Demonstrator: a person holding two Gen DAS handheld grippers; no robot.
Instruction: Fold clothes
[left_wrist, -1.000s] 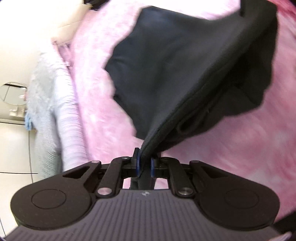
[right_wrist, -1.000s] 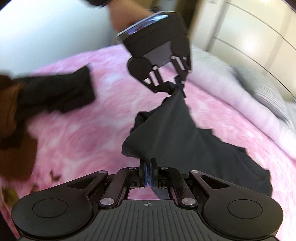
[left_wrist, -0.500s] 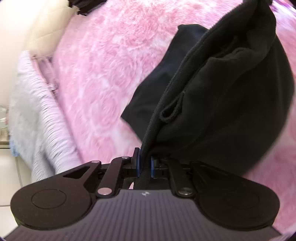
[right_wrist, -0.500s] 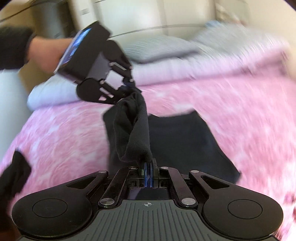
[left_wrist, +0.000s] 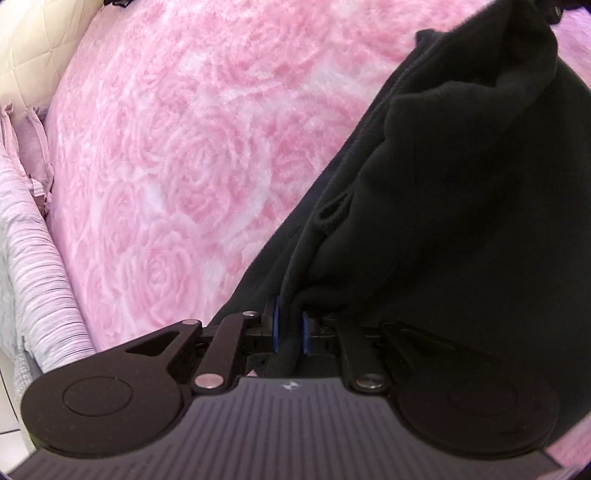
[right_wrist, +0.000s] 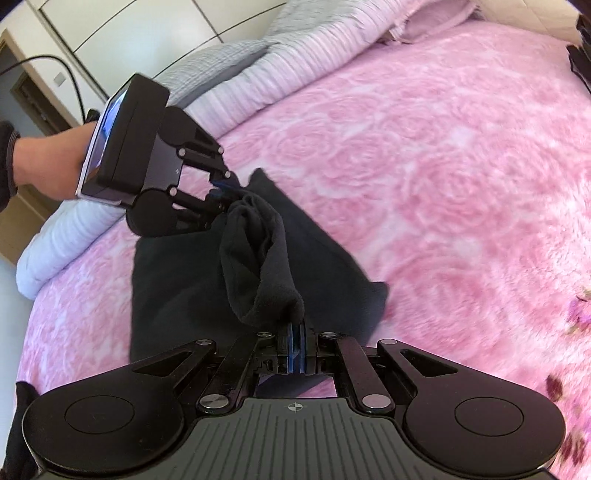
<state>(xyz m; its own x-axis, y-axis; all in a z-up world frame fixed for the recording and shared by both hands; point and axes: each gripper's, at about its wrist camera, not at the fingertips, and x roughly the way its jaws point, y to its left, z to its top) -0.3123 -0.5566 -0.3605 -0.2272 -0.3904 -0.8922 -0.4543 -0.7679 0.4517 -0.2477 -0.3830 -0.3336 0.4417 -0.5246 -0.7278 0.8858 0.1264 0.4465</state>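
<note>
A black garment (right_wrist: 207, 280) lies partly on the pink rose-patterned bedspread (right_wrist: 424, 166), with its upper edge bunched and lifted between the two grippers. My left gripper (left_wrist: 290, 328) is shut on one end of that edge; it also shows in the right wrist view (right_wrist: 221, 188). My right gripper (right_wrist: 295, 339) is shut on the other end. In the left wrist view the black garment (left_wrist: 461, 221) fills the right side and hides the bed beneath it.
Striped pale pink and grey pillows (right_wrist: 280, 62) lie along the head of the bed, also in the left wrist view (left_wrist: 33, 280). Another dark cloth (right_wrist: 18, 435) lies at the lower left. White wardrobe doors (right_wrist: 122, 26) stand behind.
Both grippers have come closer together and lower over the bed with the garment held. The cloth now lies partly flat on the bedspread instead of hanging.
</note>
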